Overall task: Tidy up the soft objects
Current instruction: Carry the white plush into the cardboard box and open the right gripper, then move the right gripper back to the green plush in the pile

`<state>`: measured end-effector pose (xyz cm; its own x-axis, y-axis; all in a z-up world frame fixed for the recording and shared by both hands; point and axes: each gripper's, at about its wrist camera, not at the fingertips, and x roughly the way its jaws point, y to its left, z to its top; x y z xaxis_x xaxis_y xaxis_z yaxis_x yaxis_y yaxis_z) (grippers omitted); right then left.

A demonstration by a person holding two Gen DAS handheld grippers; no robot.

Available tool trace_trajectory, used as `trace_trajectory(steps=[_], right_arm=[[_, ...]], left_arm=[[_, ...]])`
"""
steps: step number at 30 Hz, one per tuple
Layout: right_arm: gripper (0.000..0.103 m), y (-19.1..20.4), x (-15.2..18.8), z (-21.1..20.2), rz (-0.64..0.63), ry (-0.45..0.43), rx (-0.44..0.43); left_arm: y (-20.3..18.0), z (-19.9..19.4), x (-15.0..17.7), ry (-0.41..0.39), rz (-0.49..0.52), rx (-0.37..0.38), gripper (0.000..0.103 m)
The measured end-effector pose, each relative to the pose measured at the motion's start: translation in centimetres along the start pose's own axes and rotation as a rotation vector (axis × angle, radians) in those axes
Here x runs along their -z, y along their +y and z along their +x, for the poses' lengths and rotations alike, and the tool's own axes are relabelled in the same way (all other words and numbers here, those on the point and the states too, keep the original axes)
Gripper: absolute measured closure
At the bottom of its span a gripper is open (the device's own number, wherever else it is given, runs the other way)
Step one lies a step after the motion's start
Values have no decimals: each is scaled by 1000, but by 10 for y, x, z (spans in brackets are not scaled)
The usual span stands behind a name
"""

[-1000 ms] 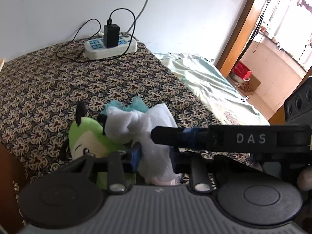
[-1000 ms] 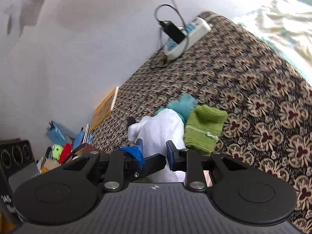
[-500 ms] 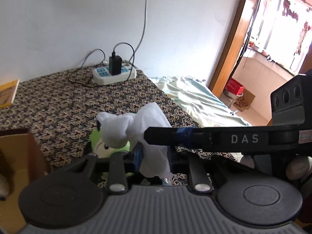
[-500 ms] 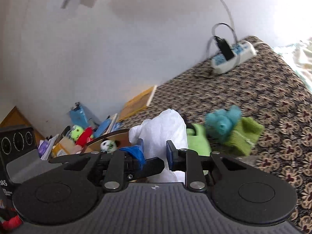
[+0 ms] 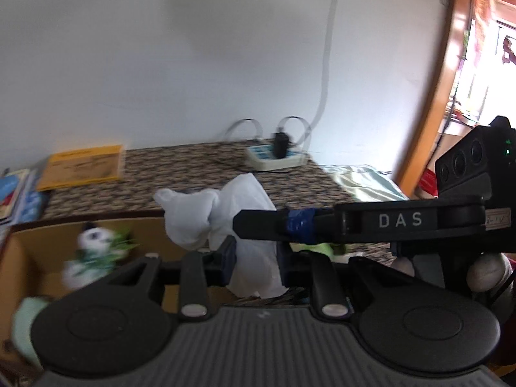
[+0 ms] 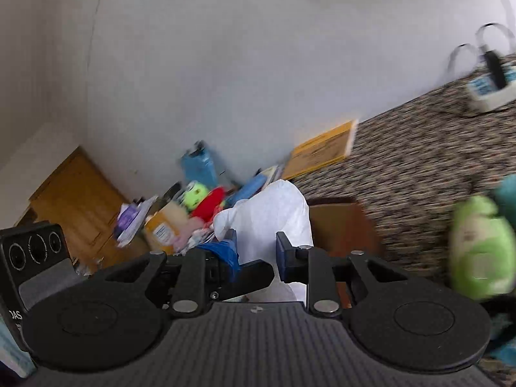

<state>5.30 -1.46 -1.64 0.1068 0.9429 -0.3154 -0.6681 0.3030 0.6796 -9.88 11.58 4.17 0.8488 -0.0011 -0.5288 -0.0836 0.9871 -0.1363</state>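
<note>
A white cloth [image 5: 238, 222] is pinched from both sides, and both grippers hold it in the air. My left gripper [image 5: 254, 258] is shut on it. My right gripper [image 6: 256, 251] is shut on the same cloth [image 6: 274, 216], and its finger crosses the left wrist view from the right [image 5: 322, 225]. A cardboard box [image 5: 29, 254] stands below left and holds a white and green plush toy [image 5: 93, 251]. A green plush toy [image 6: 480, 245] and a teal soft item [image 6: 506, 190] lie on the patterned bedspread [image 6: 419, 174] at the right.
A power strip [image 5: 274, 158] with a plugged charger sits by the wall. A yellow envelope [image 5: 84, 167] and books lie at the bed's left end. A cluttered pile with a red and green toy [image 6: 203, 196] is beyond the box. A doorway [image 5: 467, 96] is at right.
Both grippers have swung left and up with the white cloth, away from the green plush and toward the cardboard box. The box and its plush toy came into view.
</note>
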Motion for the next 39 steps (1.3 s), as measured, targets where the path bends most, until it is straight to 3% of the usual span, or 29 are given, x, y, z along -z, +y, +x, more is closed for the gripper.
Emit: trace_trajectory(steps=[9,16,21,30,39], right_arm=[[95,44,24,86,-43,113,-26],[93,58,47,133,-43,182,12],[90,63,61,157,-42,219,62],[89,58,66,161,19,207,121],[88,52,60,126,60,141,178]], left_arm=[[80,-29,22,46,-56,-85,85],[131,-27,45,124,-86,-120,85],[157,-21,59,176,-92,-168,77],[171,-29,61,176,-82,-203,56],[146,-25,44,148,-56,-130,55]])
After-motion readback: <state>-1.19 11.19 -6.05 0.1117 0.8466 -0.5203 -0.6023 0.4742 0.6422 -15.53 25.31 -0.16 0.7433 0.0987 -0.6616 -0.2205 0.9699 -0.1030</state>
